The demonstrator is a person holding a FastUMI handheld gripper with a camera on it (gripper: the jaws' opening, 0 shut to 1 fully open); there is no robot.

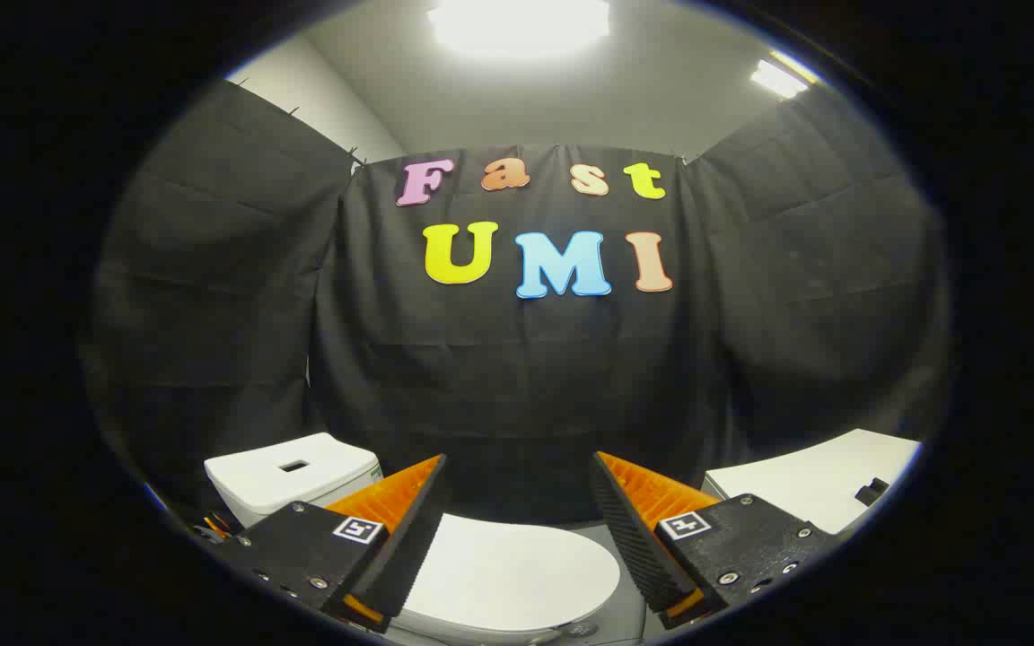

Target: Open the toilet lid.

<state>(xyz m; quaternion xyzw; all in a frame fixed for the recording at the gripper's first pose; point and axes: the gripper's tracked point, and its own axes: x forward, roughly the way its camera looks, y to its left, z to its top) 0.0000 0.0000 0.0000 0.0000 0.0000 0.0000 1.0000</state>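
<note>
We see the gripper (517, 502) held above the toilet, its two fingers spread wide with nothing between the pads. Each finger (409, 529) is a wedge: an orange ribbed outer face, a black serrated inner pad, and a matte black mounting block fixed with small screws and carrying a square black-and-white marker.

The lid (508, 579) lies below and between the fingers, toward 6 o'clock from the fingertips. It is closed flat on the bowl. Its surface is smooth, glossy white and oval, with a rounded edge curving out toward 3 o'clock under the right finger. We cannot tell how far the fingers stand above it; they do not appear to touch it.

The tank (293, 475) sits at 9 o'clock from the left finger, partly behind it. It is a white rounded box with a matte top and a small dark rectangular slot in its cover.

At 3 o'clock, beyond the right finger, we see a flat white slab (827, 480) with a straight edge and a small black part near its far end.

Black cloth with creased folds hangs behind everything, at 12 o'clock from the fingers.
</note>
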